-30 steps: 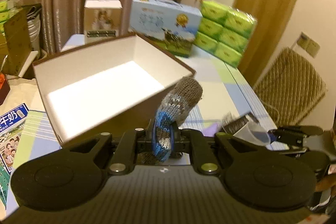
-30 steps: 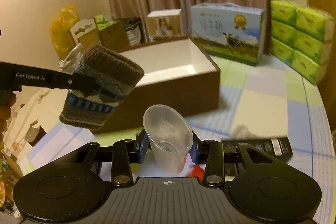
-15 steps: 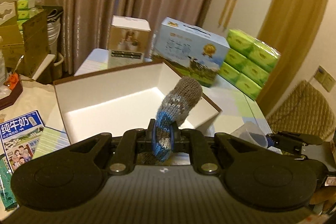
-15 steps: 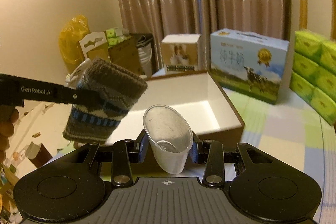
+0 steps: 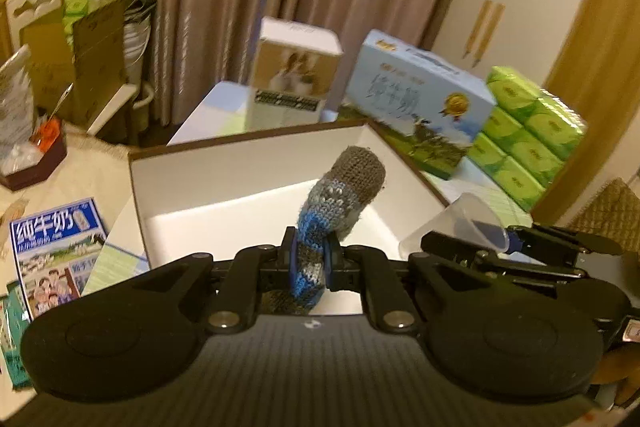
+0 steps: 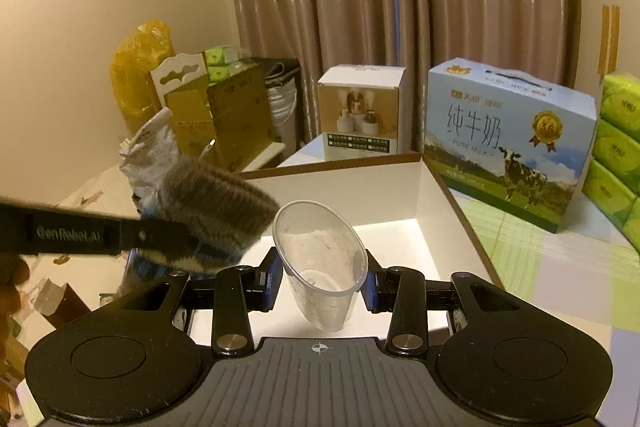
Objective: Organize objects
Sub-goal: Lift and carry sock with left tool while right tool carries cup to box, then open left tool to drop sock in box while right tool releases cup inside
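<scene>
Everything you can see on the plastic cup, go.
The cup is clear, thin-looking plastic with a cloudy film inside, tapering from a wide rim to a narrow base. It looks empty. It is tilted, mouth up and toward the camera. The right gripper is shut on it, blue pads pressing its two sides low on the wall. It hangs in the air above the near edge of the open white-lined box, touching nothing else. The left view shows it on its side.

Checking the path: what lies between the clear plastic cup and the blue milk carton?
In the right wrist view, the open white box's right wall and corner stand between the clear plastic cup and blue milk carton.
</scene>
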### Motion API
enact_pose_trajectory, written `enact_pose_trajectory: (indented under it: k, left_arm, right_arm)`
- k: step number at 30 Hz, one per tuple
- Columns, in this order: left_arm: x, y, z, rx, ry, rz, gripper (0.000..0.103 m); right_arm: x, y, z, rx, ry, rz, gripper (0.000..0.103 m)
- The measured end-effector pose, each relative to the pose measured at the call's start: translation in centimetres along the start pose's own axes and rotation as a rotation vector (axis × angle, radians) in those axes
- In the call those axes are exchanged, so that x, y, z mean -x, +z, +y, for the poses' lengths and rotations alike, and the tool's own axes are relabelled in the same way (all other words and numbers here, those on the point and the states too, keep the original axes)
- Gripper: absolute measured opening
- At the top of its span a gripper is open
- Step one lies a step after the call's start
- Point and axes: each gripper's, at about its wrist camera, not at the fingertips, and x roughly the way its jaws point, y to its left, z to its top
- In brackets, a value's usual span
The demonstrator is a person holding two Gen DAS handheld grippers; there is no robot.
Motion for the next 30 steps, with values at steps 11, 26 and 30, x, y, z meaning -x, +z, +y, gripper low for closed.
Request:
enact_pose_trajectory:
  k: [11, 26, 30]
  left_arm:
    - [-6.0, -0.9, 2.3, 0.119, 0.001, 0.152, 0.009]
    - [-12.2, -1.1, 3.0, 0.001, 0.089, 0.3, 0.027]
    - [-11.9, -0.7, 3.5, -0.017, 0.101, 0.287, 0.03]
  right_arm:
    - [-4.2, 0.0, -0.8, 0.006, -0.018, 0.082, 0.037]
    - [-8.1, -1.1, -2.7, -0.042, -0.056, 0.208, 0.037]
    - [-9.0, -1.2, -2.7, -0.044, -0.055, 0.236, 0.037]
